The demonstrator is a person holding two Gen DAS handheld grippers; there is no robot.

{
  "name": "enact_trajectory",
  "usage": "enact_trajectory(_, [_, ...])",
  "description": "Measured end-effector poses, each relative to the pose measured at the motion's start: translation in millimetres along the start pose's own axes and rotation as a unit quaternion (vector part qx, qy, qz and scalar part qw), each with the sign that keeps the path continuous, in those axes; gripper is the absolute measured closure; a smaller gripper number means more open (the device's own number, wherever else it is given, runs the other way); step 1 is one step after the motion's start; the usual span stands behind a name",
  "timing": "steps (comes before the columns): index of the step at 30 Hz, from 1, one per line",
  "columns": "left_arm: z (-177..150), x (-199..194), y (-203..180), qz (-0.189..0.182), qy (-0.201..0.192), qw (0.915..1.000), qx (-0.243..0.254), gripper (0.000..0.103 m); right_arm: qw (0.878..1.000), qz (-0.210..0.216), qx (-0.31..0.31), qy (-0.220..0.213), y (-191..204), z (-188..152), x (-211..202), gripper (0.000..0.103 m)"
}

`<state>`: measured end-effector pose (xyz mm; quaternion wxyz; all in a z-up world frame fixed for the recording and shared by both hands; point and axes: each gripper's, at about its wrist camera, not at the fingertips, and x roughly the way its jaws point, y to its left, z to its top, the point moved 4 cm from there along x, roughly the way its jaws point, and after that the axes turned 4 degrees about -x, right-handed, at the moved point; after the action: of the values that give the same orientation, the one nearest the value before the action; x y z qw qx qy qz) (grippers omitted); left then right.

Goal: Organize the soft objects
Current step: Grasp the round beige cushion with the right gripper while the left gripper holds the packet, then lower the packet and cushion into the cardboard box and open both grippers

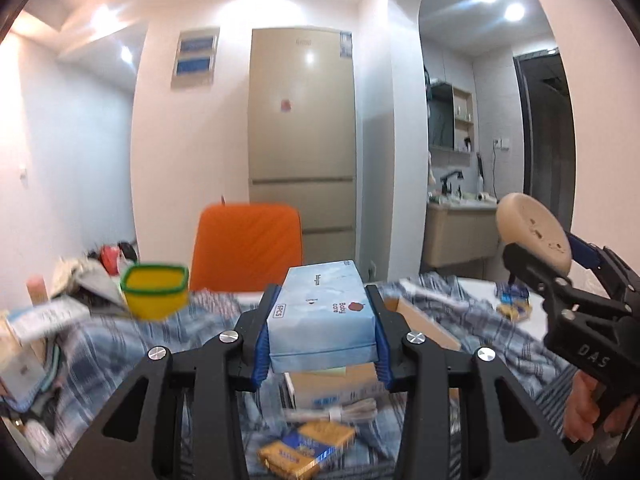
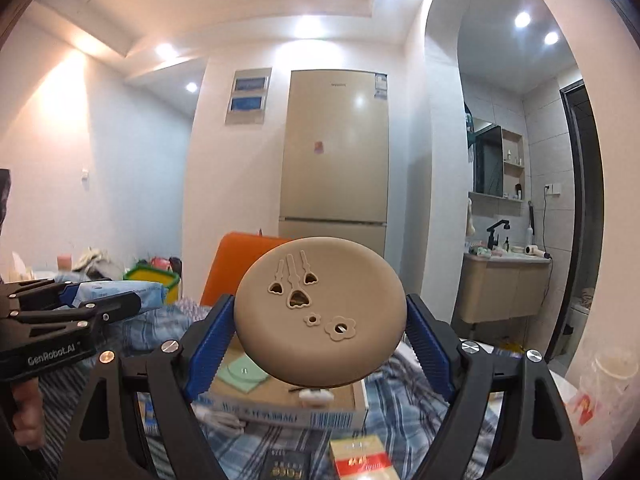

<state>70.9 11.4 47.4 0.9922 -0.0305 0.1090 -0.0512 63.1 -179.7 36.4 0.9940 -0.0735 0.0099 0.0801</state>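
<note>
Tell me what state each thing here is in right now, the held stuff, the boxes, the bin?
left gripper: shut on the blue tissue pack, held in the air.
right gripper: clamped on the beige round disc, raised.
cardboard box: lying on the plaid bedding.
yellow bin: upright, open-topped.
fridge: doors closed.

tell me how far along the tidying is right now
Done: nothing visibly sorted yet.

In hand: the left gripper is clamped on a light blue tissue pack, and the right gripper on a beige round disc; both are lifted clear of the bed.

Left: the open cardboard box below holds only a few small things, and loose packets and clothes lie on the plaid bedding.
</note>
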Motion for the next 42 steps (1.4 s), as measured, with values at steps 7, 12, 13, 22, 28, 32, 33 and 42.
enact_trajectory(7, [32.6, 10.6, -12.5, 0.019, -0.039, 0.9989, 0.016, 0.063, 0.999, -0.015, 0.013, -0.028, -4.1, 41.2, 24.5, 0.018])
enact_trajectory(12, [45.1, 33.2, -16.3, 0.044, -0.040, 0.9977, 0.034, 0.063, 0.998, -0.030, 0.028, -0.038, -2.4, 58.9, 52.3, 0.018])
enact_trajectory(13, [46.8, 38.7, -15.2, 0.045, -0.035, 0.9979, 0.032, 0.063, 0.998, -0.032, 0.029, -0.035, -0.7, 62.0, 61.5, 0.018])
enact_trajectory(22, [44.3, 88.2, -5.7, 0.045, -0.002, 0.9990, 0.004, 0.063, 0.996, -0.086, 0.038, -0.005, -2.9, 41.3, 111.1, 0.018])
enact_trajectory(28, [8.9, 123.7, 14.2, 0.037, 0.038, 0.9981, -0.030, 0.063, 0.996, -0.071, 0.027, 0.040, -3.9, 14.9, 133.5, 0.018])
enact_trajectory(32, [-11.7, 139.5, 21.7, 0.033, 0.061, 0.9971, -0.032, 0.063, 0.995, -0.062, 0.029, 0.074, -9.3, -5.1, 151.3, 0.018])
enact_trajectory(33, [-16.9, 143.1, 23.9, 0.032, 0.070, 0.9964, -0.035, 0.063, 0.995, -0.058, 0.030, 0.081, -11.3, -8.4, 155.3, 0.018])
enact_trajectory(42, [-43.9, 168.3, 31.7, 0.027, 0.152, 0.9860, -0.061, 0.063, 0.975, 0.028, 0.014, 0.222, 0.3, -63.6, 201.8, 0.018])
